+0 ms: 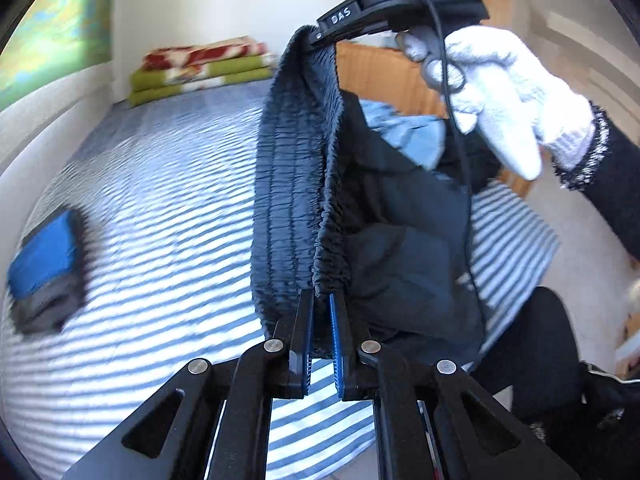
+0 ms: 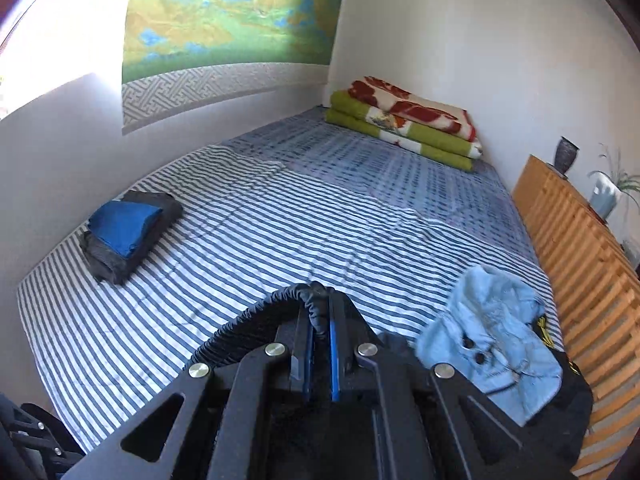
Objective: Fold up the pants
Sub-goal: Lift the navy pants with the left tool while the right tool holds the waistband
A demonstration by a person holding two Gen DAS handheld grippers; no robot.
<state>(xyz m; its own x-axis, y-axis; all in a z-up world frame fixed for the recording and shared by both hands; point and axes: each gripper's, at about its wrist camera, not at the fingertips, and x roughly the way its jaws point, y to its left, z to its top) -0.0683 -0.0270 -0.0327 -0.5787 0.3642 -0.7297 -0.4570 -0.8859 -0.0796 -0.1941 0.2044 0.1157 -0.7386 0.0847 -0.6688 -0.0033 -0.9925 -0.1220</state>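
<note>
Pants (image 1: 380, 220) hang in the air above the striped bed (image 1: 160, 184), filling the frame's centre, their elastic waistband stretched from lower centre up to top centre. Left tongs (image 1: 321, 304) pinch its near end; right tongs (image 1: 320, 36) pinch the far end, pressed together in a gloved hand (image 1: 492, 92).

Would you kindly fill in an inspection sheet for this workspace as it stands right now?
Surface: striped bed sheet, wrinkled.
Job's things: dark pants held up by the elastic waistband, hanging between both tongs.
Clutter: folded blue-and-grey stack; light blue garment; folded blankets at the far end.
Grippers: left tongs shut on the waistband; right tongs shut on the waistband, in a white-gloved hand.
Cables: black cable along the glove.
Surroundings: landscape mural; wooden slats; vase.
</note>
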